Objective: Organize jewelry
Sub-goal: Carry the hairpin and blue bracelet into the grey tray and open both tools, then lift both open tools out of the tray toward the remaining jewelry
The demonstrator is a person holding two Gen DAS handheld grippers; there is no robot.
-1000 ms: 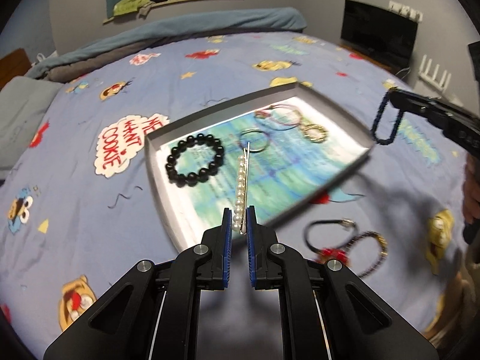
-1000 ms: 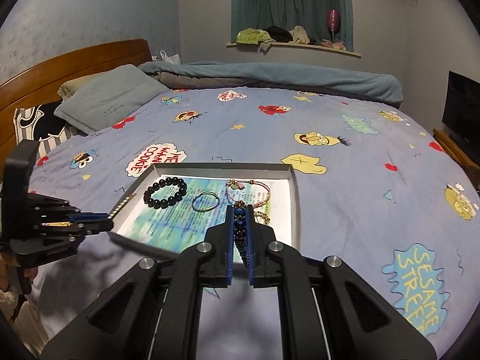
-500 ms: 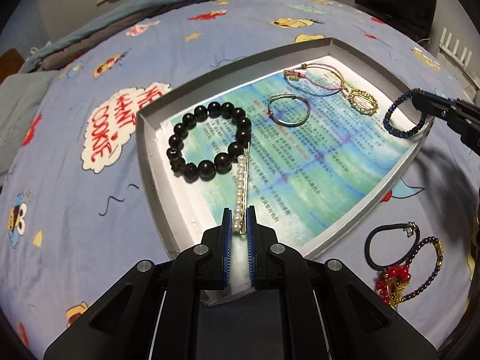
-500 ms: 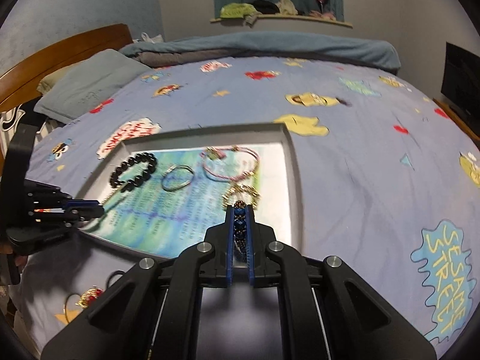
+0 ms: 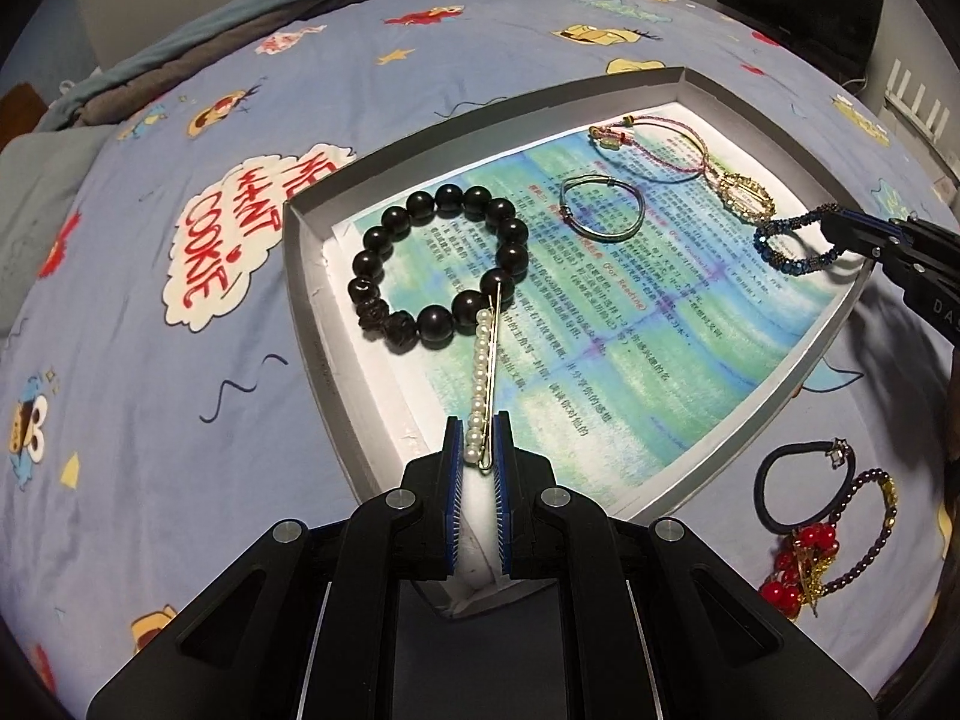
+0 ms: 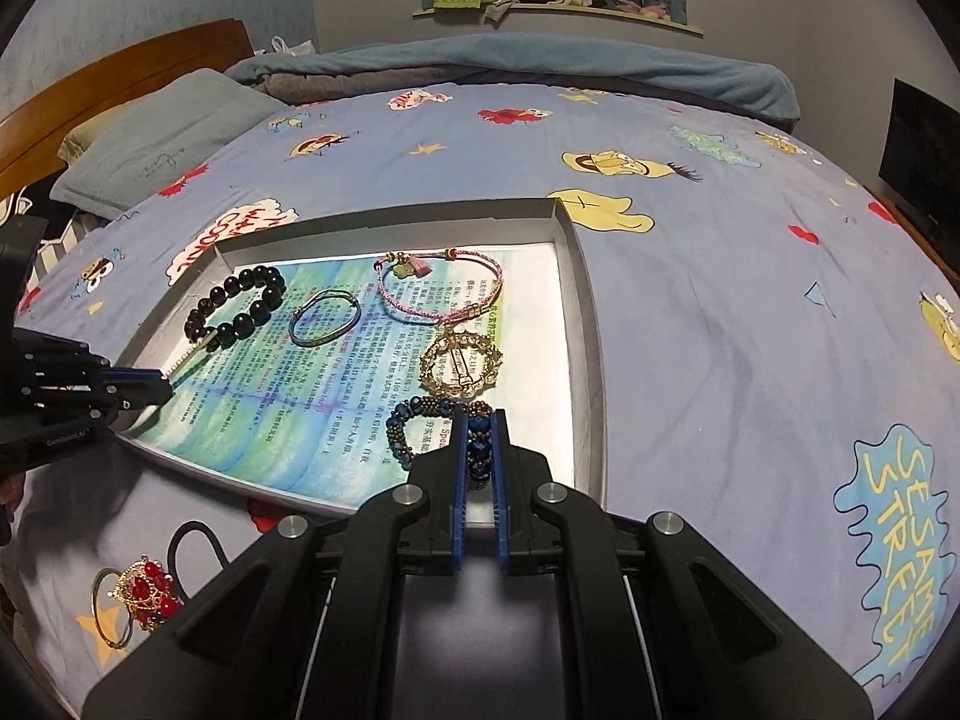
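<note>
A grey tray (image 5: 303, 276) lined with printed paper lies on the bed. In it are a black bead bracelet (image 5: 441, 267), a thin silver bangle (image 5: 602, 215), a pink cord bracelet (image 5: 654, 147) and a gold round brooch (image 5: 742, 197). My left gripper (image 5: 479, 441) is shut on a pearl hair pin (image 5: 483, 372), its tip resting against the black beads. My right gripper (image 6: 478, 438) is shut on a blue beaded bracelet (image 6: 420, 417), low over the tray's near right corner; the bracelet also shows in the left wrist view (image 5: 792, 243).
Outside the tray on the sheet lie a black hair tie (image 5: 801, 489), a dark bead bracelet (image 5: 864, 531) and a red bead piece (image 5: 792, 570). Pillow (image 6: 150, 144) and wooden headboard (image 6: 114, 78) at far left. A dark TV (image 5: 798, 0) stands right.
Both grippers have come down and forward over the tray. The pearl pin now reaches the black bracelet, and the blue bracelet has moved from outside the tray to low over its paper.
</note>
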